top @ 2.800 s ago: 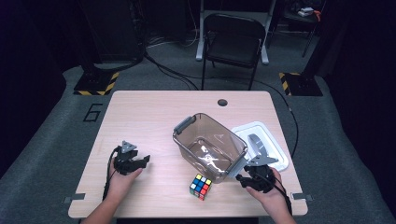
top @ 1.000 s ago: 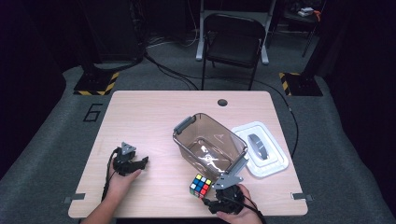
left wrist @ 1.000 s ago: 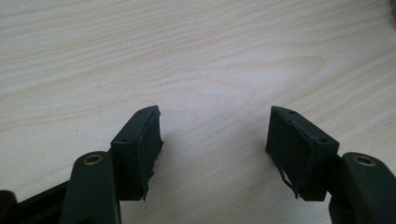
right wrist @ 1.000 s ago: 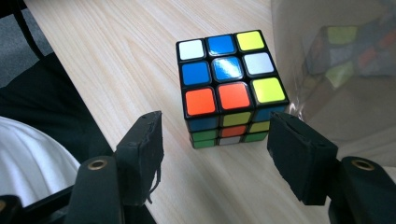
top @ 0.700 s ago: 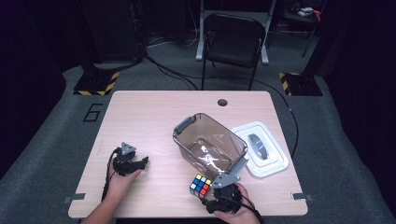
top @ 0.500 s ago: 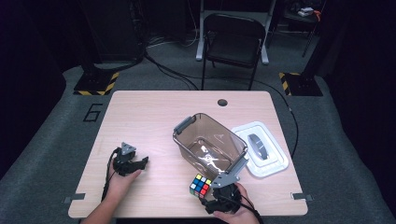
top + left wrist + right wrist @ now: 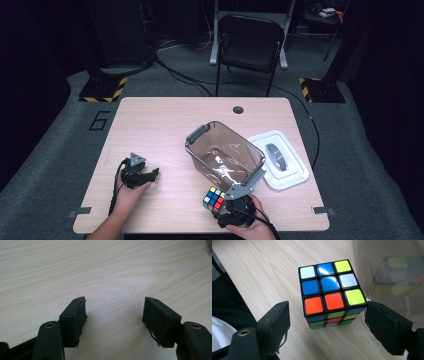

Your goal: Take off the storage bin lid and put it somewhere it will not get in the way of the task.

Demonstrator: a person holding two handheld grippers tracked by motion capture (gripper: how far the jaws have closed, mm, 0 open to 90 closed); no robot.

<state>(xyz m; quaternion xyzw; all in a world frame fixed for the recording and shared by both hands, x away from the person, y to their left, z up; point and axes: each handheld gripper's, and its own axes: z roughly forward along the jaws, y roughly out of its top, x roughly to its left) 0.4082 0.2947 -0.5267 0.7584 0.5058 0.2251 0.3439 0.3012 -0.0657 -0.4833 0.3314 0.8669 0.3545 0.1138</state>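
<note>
A scrambled puzzle cube (image 7: 214, 198) (image 7: 329, 292) stands on the wooden table (image 7: 165, 125), close to its front edge and just in front of the clear brown bin (image 7: 235, 135). My right gripper (image 7: 223, 210) (image 7: 327, 307) sits behind the cube, and its jaws have just been opening. The cube now stands between them: the left pad is clearly apart from it, the right pad close to its corner. My left gripper (image 7: 150, 175) (image 7: 113, 302) rests at the front left, open over bare wood with nothing between its jaws.
The bin (image 7: 392, 270) is empty, has grey handles and lies at an angle in mid-table. Its white lid (image 7: 295, 175) lies to the right of it. A round hole (image 7: 238, 109) marks the far edge. A chair (image 7: 250, 45) stands beyond the table.
The right hand has moved left from beside the white lid to the cube at the front edge. Over the last second it barely shifted. The left hand stayed put.
</note>
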